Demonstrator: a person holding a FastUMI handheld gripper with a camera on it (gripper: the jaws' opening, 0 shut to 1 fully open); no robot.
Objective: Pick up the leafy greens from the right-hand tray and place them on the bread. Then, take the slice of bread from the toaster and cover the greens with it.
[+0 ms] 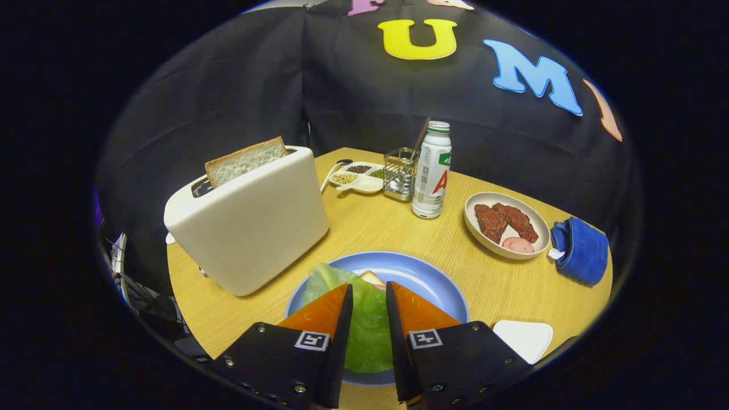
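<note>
Fingers of the gripper [369,296] sit at lower centre with a narrow gap, hanging over the leafy greens [364,324], which show in that gap; whether they pinch the leaf, I cannot tell. Greens lie on the blue plate [433,279], covering bread [373,278] whose corner peeks out. Left of centre, the toaster [250,228] holds a bread slice [246,160]. A white tray [524,337] sits lower right.

The one camera rides on the gripper [369,296] — looking forward and down along its fingers, close over the near blue plate [424,273], toaster [250,228] left, booth wall far.
</note>
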